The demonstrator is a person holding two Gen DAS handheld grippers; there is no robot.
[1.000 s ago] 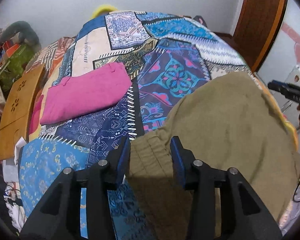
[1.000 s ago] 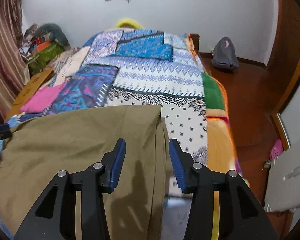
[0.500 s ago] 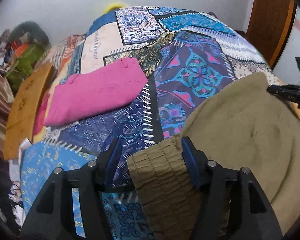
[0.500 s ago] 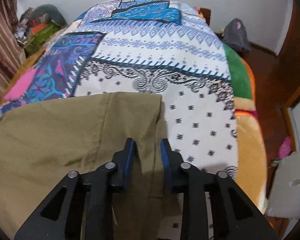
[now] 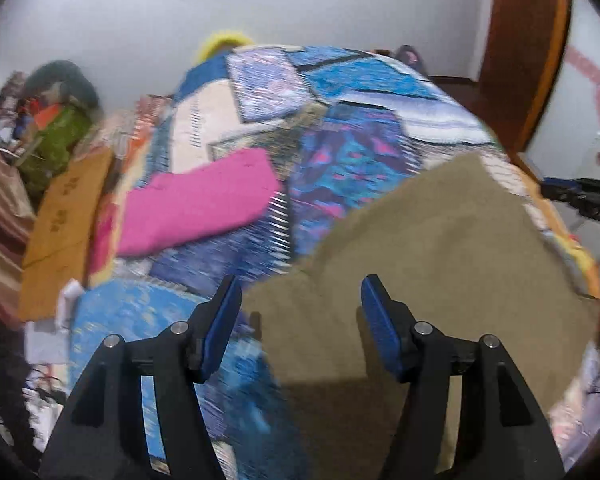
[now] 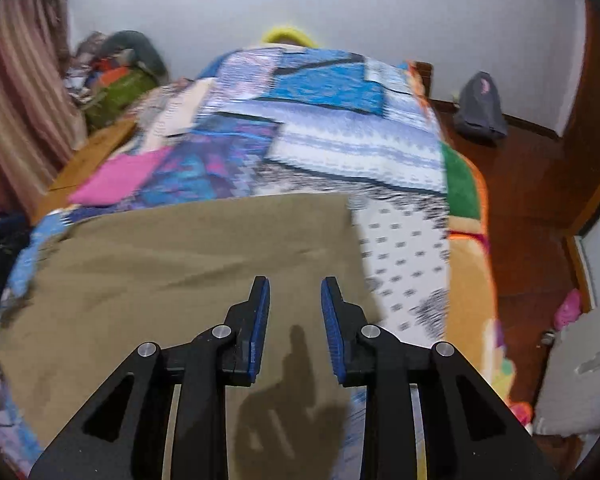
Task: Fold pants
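The olive pants [image 5: 440,248] lie flat on the near end of the bed, seen blurred in both views. My left gripper [image 5: 301,284] hovers above their left edge with its jaws wide open and nothing between the pads. My right gripper [image 6: 296,282] hangs over the right part of the pants [image 6: 188,248], casting a shadow on the cloth. Its jaws stand a narrow gap apart, and no cloth is pinched between them. The right gripper's dark tip [image 5: 552,190] also shows at the right edge of the left wrist view.
A folded pink garment [image 5: 196,208] lies further up the patchwork quilt [image 5: 340,92]. A wooden board [image 5: 64,216] and a pile of clutter [image 5: 56,136] line the bed's left side. A grey bag [image 6: 480,112] sits on the wooden floor to the right.
My left gripper let go of the bunched waistband, opened wide and lifted. My right gripper narrowed around the pants' edge, then drew up and back off the cloth.
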